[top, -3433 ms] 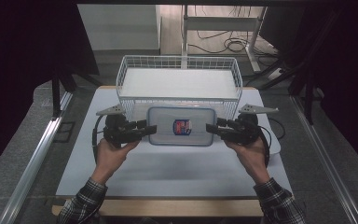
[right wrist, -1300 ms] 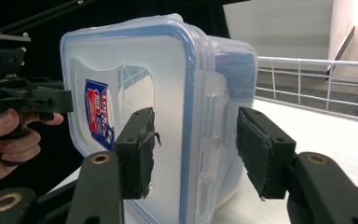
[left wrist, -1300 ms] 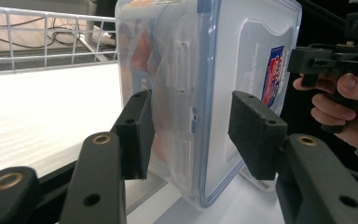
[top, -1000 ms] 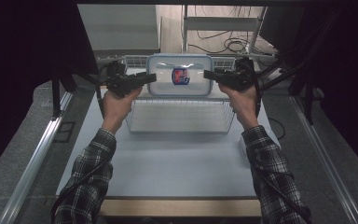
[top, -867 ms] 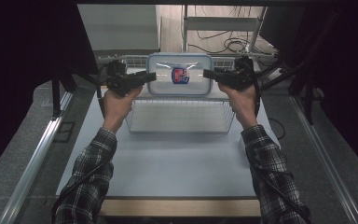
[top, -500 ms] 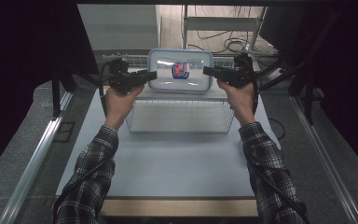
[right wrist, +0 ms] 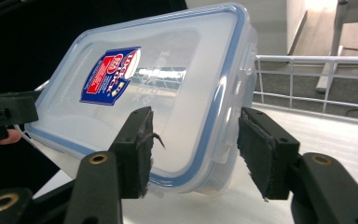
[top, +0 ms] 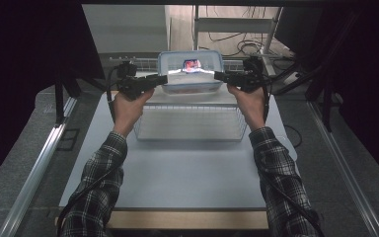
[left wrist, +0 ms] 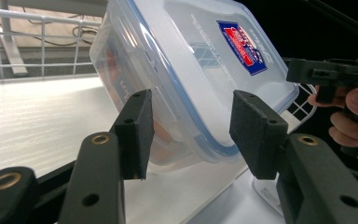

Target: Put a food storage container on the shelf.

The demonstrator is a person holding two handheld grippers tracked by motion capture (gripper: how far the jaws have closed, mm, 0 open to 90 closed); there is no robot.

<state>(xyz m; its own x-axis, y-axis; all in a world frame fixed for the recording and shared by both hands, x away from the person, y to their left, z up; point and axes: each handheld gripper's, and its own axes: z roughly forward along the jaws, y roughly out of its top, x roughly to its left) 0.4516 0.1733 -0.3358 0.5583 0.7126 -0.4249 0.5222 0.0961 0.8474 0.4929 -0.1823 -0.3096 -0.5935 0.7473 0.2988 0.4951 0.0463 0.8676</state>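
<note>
A clear plastic container with a blue-rimmed lid and a red and blue label is tilted steeply, lid toward me, over the far end of a white wire basket. My left gripper grips its left end and my right gripper grips its right end. Seen from the left gripper, the container sits between the two pads, low over the white floor. From the right gripper, the container's other end is between the pads, one on the lid and one on the base.
The basket stands at the far end of a white board. Its wire wall rises just behind the container. Metal rails run along both sides of the table, with cables and a frame beyond the far edge.
The container lay flat in front of the basket. Both grippers have since lifted it over the basket's far end and tipped it up, and in the last half second it sank slightly.
</note>
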